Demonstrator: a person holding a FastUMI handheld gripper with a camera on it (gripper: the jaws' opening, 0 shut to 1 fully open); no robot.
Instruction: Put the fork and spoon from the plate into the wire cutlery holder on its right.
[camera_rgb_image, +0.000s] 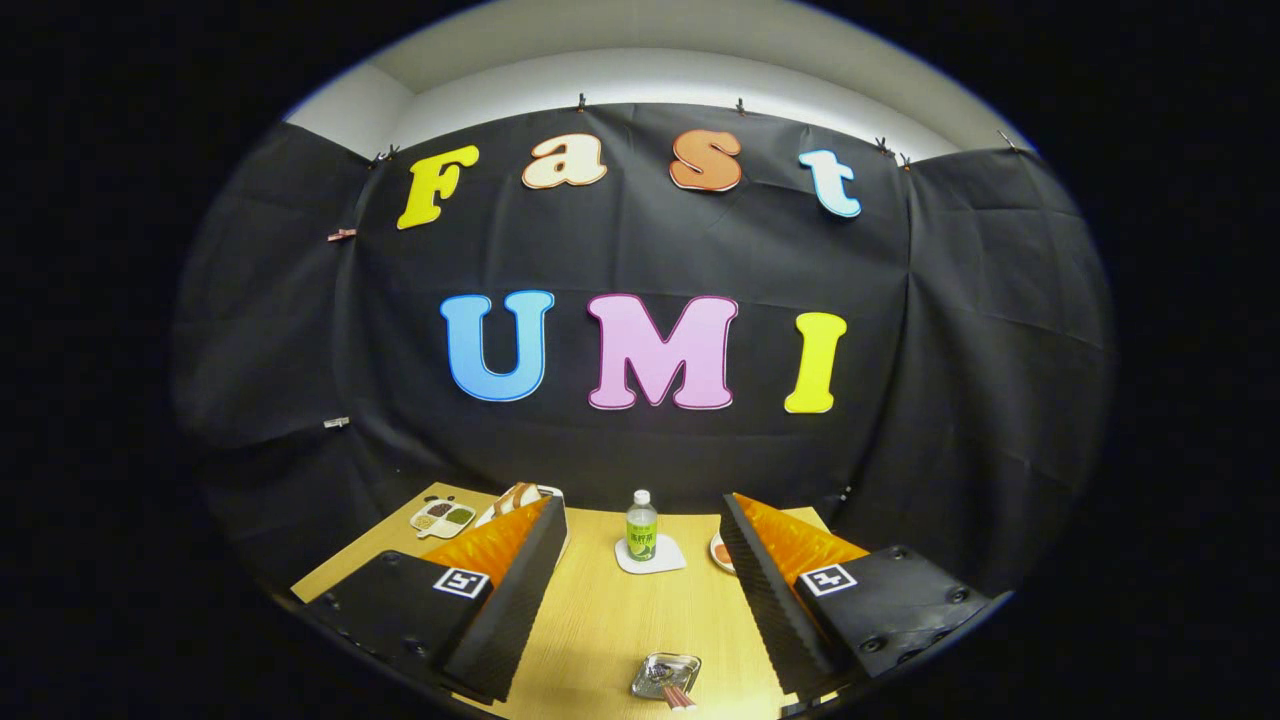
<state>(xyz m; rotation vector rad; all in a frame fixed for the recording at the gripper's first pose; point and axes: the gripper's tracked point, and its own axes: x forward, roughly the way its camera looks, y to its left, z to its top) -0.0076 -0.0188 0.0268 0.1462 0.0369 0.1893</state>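
Observation:
My gripper (641, 503) is open, held above a wooden table (600, 620) with a wide gap and nothing between its fingers. Just past the left fingertip, a white plate (540, 492) peeks out with brownish handle-like pieces (512, 496) lying on it; the finger hides most of it, so I cannot tell which is the fork and which the spoon. A small dish with a red patch (719, 552) is half hidden behind the right finger.
A green-labelled bottle (641, 527) stands on a white coaster (662, 560) beyond the fingers, mid-table. A divided white dish (442, 517) lies at the back left. A small shiny metal tray (664, 674) with red sticks sits low between the fingers. Black cloth walls close off the table's far side.

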